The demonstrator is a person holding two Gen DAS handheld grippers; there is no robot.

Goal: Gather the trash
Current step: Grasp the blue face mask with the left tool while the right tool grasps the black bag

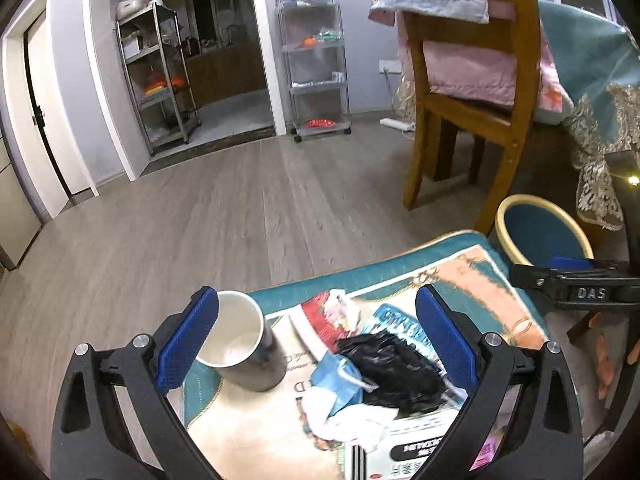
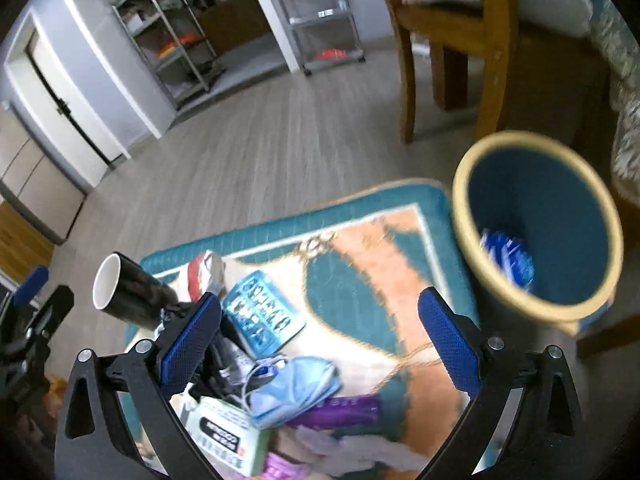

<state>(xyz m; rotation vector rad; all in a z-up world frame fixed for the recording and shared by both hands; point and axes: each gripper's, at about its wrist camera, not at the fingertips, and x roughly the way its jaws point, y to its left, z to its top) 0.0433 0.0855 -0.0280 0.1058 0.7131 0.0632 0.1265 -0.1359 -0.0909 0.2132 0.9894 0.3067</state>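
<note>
Both claws hang spread wide over a litter pile on the teal patterned rug (image 2: pixel 360 248), holding nothing. The left claw (image 1: pixel 316 344) sits just by a tipped black paper cup with white inside (image 1: pixel 240 340), a crumpled black plastic bag (image 1: pixel 396 372) between its fingers. The right claw (image 2: pixel 320 344) is above a blue face mask (image 2: pixel 296 384); the blue bin with a cream rim (image 2: pixel 536 220) stands at the rug's far right

Blue item (image 2: pixel 507 258) in bin (image 2: pixel 472 248) blurred, maybe wrapper; box (image 1: pixel 416 450) txt cut off.
</note>
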